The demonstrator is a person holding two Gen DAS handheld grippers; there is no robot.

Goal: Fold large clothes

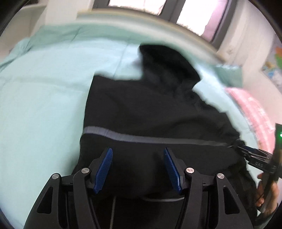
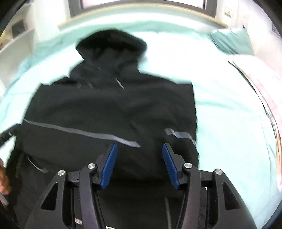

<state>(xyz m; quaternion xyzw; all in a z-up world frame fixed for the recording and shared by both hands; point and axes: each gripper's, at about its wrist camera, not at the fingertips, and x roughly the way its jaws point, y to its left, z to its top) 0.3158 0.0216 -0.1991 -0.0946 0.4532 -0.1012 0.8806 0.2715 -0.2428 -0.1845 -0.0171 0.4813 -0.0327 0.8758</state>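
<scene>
A black hooded jacket with a grey stripe across it lies spread on a pale green bed sheet, hood toward the far side. My left gripper hovers over the jacket's lower part, its blue pads apart with nothing pinched between them. In the right wrist view the same jacket fills the middle. My right gripper stands open above its hem, near a grey stripe piece. Both views are blurred. The right gripper also shows at the jacket's right edge in the left wrist view.
A pink quilt and a green pillow lie at the bed's right side. A window runs behind the bed, and white shelves stand at the left. A person's hand holds the right gripper.
</scene>
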